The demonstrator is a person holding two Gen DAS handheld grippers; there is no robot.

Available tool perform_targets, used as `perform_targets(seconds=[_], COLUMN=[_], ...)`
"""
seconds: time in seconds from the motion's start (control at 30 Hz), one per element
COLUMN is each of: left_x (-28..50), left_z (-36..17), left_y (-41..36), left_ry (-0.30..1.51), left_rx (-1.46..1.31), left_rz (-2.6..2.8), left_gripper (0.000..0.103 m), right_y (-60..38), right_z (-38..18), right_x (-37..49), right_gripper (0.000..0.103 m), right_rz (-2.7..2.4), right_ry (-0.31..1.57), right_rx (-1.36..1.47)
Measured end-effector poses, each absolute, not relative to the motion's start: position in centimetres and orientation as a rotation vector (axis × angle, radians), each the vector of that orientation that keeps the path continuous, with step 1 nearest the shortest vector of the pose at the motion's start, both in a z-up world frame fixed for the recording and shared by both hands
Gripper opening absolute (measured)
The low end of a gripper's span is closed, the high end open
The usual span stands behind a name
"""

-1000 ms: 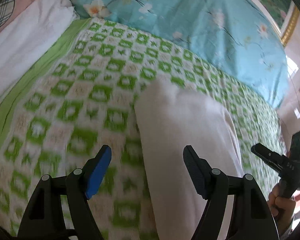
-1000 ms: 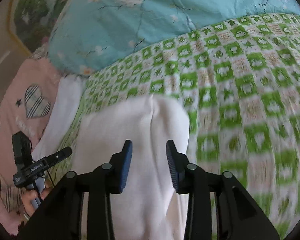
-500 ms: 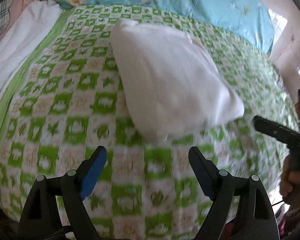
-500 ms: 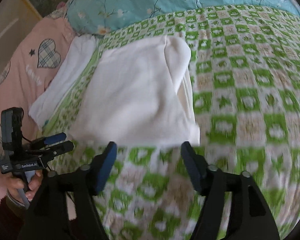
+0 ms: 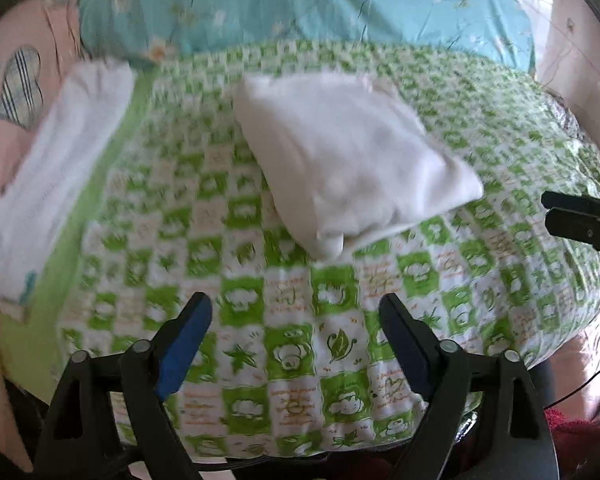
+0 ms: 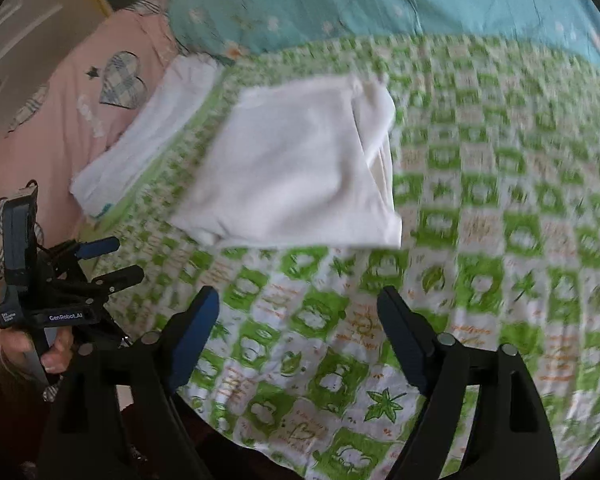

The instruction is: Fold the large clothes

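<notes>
A white garment (image 5: 352, 156), folded into a thick rectangle, lies flat on the green checked bedspread (image 5: 300, 320); it also shows in the right wrist view (image 6: 300, 164). My left gripper (image 5: 296, 320) is open and empty, well short of the garment's near edge. My right gripper (image 6: 298, 312) is open and empty, also short of the near edge. The left gripper (image 6: 112, 260) shows at the left of the right wrist view, beside the bed. The right gripper (image 5: 580, 220) shows at the right edge of the left wrist view.
A second folded white cloth (image 5: 56, 168) lies along the bedspread's left edge, also in the right wrist view (image 6: 148, 136). A blue floral quilt (image 5: 300, 8) is piled behind. A pink sheet with checked hearts (image 6: 60, 112) lies to the left. The bed's front edge (image 5: 300, 452) is just below the grippers.
Both grippers have let go of the garment, opened wide and pulled back toward the bed's front edge. The folded garment stays on the bedspread.
</notes>
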State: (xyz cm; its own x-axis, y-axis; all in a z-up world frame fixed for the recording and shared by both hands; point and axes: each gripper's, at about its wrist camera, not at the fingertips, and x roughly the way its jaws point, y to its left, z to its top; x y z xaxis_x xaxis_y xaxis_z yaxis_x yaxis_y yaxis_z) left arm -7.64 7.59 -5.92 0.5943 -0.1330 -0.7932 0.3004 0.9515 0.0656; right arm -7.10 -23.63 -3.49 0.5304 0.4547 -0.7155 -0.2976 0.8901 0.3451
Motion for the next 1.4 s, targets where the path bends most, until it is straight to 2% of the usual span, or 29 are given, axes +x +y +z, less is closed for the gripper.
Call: perform_targets(seconds=[0.03,0.07,0.2,0.43,0.67,1.4], left_x=[-7.8,-7.7,-6.8,-3.6,-2.4,-3.1], left_z=[-5.2,-4.9,-5.4,-7.1,-6.1,-2.4], left_y=[7.5,7.4,7.2,7.3,7.1,6.4], left_ry=[0.887,0.881,0.914,0.975,0.952,0.86], left_rx=[0.212,0.219,0.228,0.209,0.194,0.181], left_rz=[-0.248,-0.241,-0.227,-0.172,-0.148,-0.161], left_gripper=[0.099,0.102,0.102,0.102,0.102,0.102], right_y=[-23.6,-23.6,-23.2,-22.2,-21.8,-19.3], right_z=[-2.8,-2.1,-1.5,-3.9,-5.6,-1.5], right_x=[-7.3,-7.3,-6.9,-5.4,-4.0,-1.5], right_gripper=[0.101,0.103,0.103,0.103,0.103,0.103], right_rz=[0.455,0.456,0.459,0.451,0.44,0.5], right_ry=[0.889,0.874,0.854,0.91,0.954,0.88], right_rx=[0.183,0.175,0.155,0.145,0.135,0.013])
